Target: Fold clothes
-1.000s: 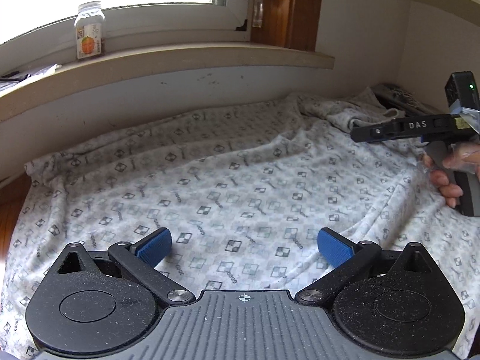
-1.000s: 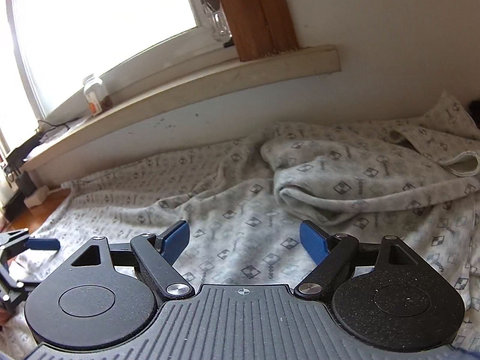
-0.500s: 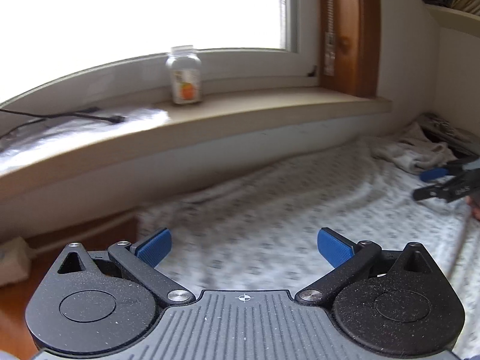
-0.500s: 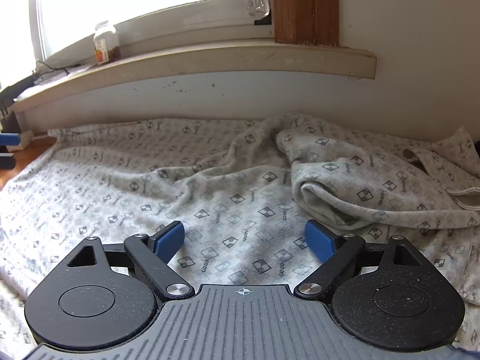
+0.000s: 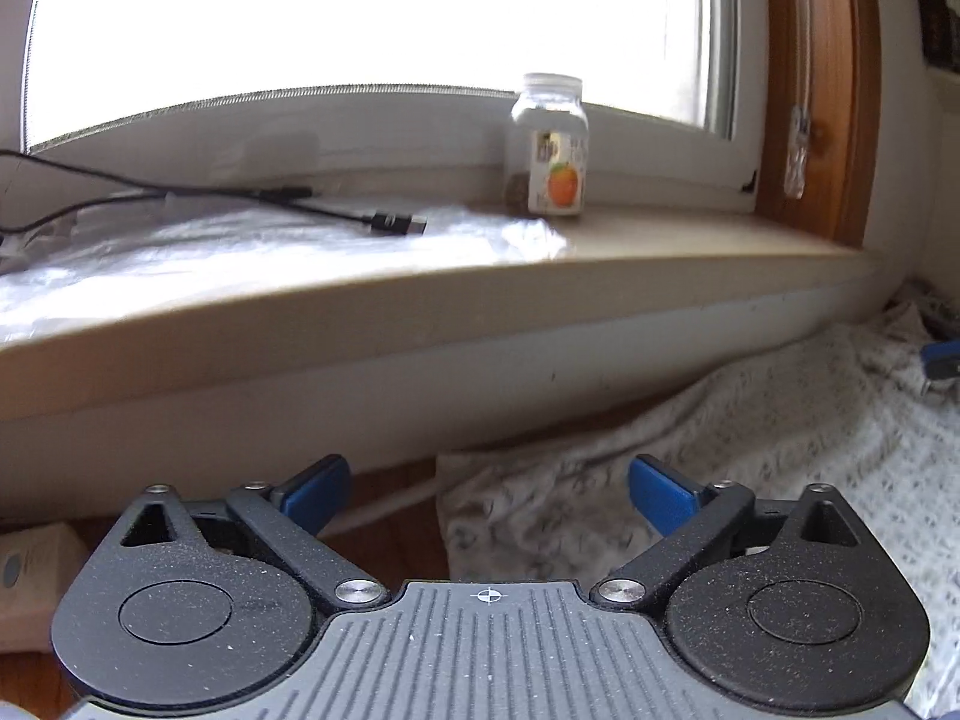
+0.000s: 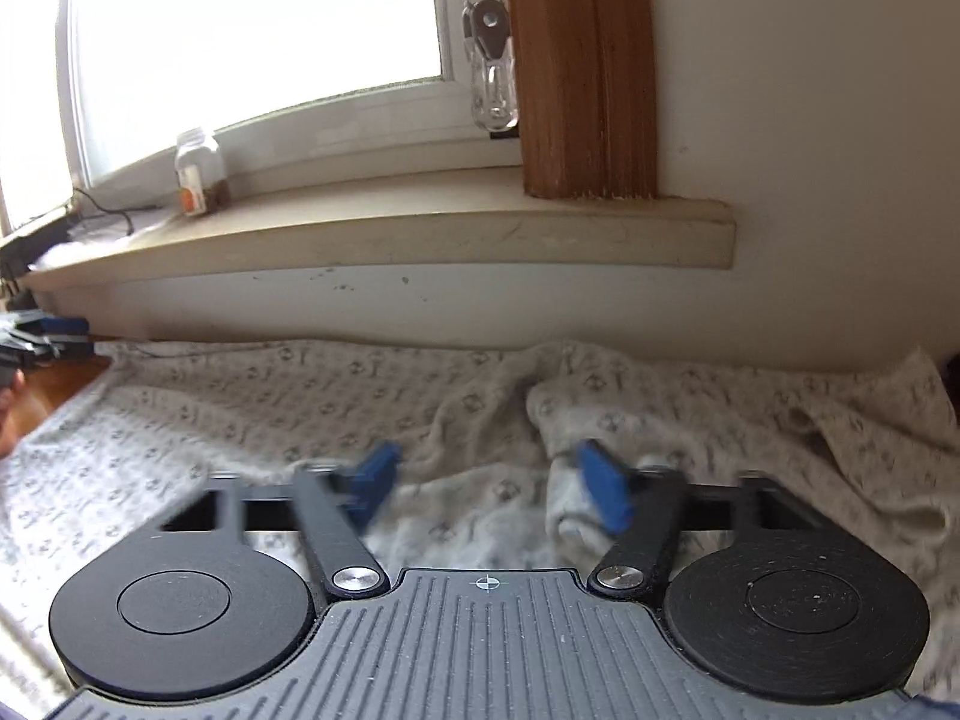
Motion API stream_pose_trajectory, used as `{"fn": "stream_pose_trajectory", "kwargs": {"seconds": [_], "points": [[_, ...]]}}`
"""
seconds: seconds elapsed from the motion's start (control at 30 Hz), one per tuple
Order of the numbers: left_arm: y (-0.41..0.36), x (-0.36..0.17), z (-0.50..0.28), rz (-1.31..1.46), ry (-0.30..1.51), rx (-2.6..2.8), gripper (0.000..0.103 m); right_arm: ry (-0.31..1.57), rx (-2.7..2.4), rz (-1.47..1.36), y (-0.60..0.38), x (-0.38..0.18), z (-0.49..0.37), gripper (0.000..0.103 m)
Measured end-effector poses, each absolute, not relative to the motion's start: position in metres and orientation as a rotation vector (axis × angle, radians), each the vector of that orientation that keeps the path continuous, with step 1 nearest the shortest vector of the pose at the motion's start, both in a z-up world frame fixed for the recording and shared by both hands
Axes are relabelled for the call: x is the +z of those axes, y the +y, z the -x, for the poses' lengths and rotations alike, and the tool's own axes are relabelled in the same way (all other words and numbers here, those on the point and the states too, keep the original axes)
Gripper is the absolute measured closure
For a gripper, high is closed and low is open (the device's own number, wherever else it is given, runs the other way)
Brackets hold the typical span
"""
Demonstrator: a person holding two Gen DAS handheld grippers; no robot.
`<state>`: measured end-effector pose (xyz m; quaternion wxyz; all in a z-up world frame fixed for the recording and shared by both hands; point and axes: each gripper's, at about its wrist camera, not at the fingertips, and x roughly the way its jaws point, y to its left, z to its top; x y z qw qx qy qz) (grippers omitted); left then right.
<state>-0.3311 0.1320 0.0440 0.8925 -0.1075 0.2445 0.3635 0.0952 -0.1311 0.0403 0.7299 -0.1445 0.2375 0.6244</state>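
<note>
Pale grey garment with small dark diamond print, blue gripper pads, orange-labelled clear jar, brown wood window trim

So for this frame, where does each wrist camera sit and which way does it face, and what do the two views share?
Left wrist: on the left gripper, over the patterned garment's left edge, facing the windowsill; own closing jaws show, nothing between them.
Right wrist: on the right gripper, facing the wall; jaws closing around a garment fold.
Shared: the garment, windowsill, jar, and each other's gripper at the frame edge.
</note>
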Motion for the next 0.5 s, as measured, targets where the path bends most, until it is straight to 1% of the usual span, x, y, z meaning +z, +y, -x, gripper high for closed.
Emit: {"fn": "stream_pose_trajectory", "kwargs": {"seconds": [0.03, 0.1, 0.13, 0.17, 0.23, 0.27, 0.3, 0.37, 0.4, 0.5], "points": [[0.134, 0.045, 0.33, 0.221, 0.498, 0.743, 0.011, 0.517, 1.378, 0.335, -0.125, 0.04, -0.094, 0.049], [0.136, 0.041, 0.323, 0.2, 0.536, 0.727, 0.037, 0.496, 1.389, 0.384, -0.112, 0.039, -0.091, 0.052], [0.136, 0.039, 0.32, 0.186, 0.556, 0.723, 0.042, 0.485, 1.391, 0.414, -0.105, 0.038, -0.089, 0.052], [0.136, 0.036, 0.317, 0.174, 0.566, 0.723, 0.049, 0.471, 1.388, 0.443, -0.098, 0.038, -0.088, 0.052], [0.133, 0.032, 0.314, 0.154, 0.567, 0.73, 0.053, 0.432, 1.365, 0.5, -0.083, 0.036, -0.087, 0.052], [0.133, 0.032, 0.314, 0.146, 0.562, 0.737, 0.062, 0.422, 1.352, 0.522, -0.075, 0.035, -0.088, 0.051], [0.132, 0.032, 0.313, 0.136, 0.557, 0.742, 0.08, 0.423, 1.337, 0.536, -0.067, 0.034, -0.091, 0.051], [0.13, 0.032, 0.313, 0.121, 0.553, 0.743, 0.095, 0.429, 1.318, 0.548, -0.052, 0.033, -0.098, 0.05], [0.127, 0.032, 0.312, 0.109, 0.554, 0.735, 0.097, 0.429, 1.315, 0.553, -0.046, 0.032, -0.101, 0.05], [0.116, 0.032, 0.31, 0.045, 0.569, 0.733, 0.098, 0.448, 1.303, 0.585, -0.028, 0.028, -0.109, 0.05]]}}
